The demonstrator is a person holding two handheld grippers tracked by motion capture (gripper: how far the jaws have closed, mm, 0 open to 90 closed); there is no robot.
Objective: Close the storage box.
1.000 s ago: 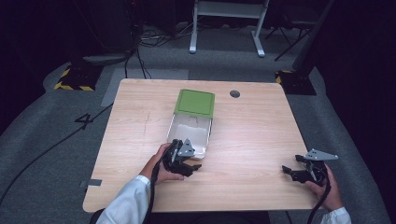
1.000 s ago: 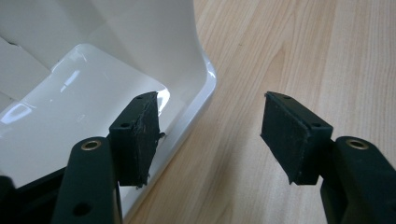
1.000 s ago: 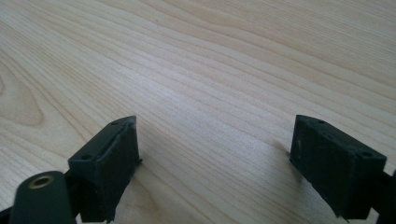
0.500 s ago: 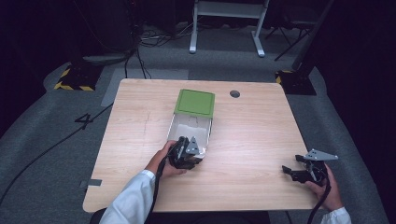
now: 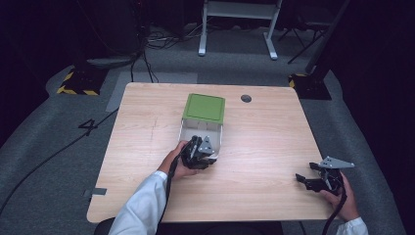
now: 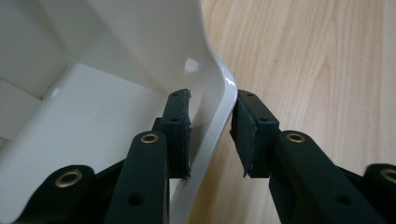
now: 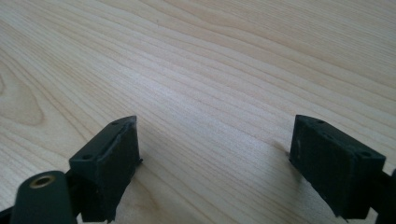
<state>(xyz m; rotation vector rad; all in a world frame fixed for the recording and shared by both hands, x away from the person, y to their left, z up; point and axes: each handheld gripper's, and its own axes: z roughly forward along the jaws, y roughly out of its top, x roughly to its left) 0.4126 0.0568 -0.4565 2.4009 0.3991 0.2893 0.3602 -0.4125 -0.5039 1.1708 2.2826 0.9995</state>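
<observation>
A white box [image 5: 199, 131] with a green lid [image 5: 204, 108] on its far part lies at the middle of the wooden table [image 5: 264, 137]. My left gripper [image 5: 204, 145] is at the box's near right corner. In the left gripper view its jaws have just been closing and my left gripper [image 6: 212, 102] is now shut on the box's white wall [image 6: 219, 88], one pad inside and one outside. My right gripper [image 5: 304, 180] rests low at the table's near right, held by a hand. It stands open [image 7: 215, 140] over bare wood, with nothing between its pads.
A dark round hole [image 5: 246, 98] sits in the tabletop behind the box. Beyond the table, cables [image 5: 147, 44] run over the grey floor and a white frame [image 5: 235, 29] stands there. A yellow-black striped base [image 5: 78, 85] lies at the far left.
The left gripper moved forward to the box's near corner and its jaws closed on the white wall. The right gripper kept still.
</observation>
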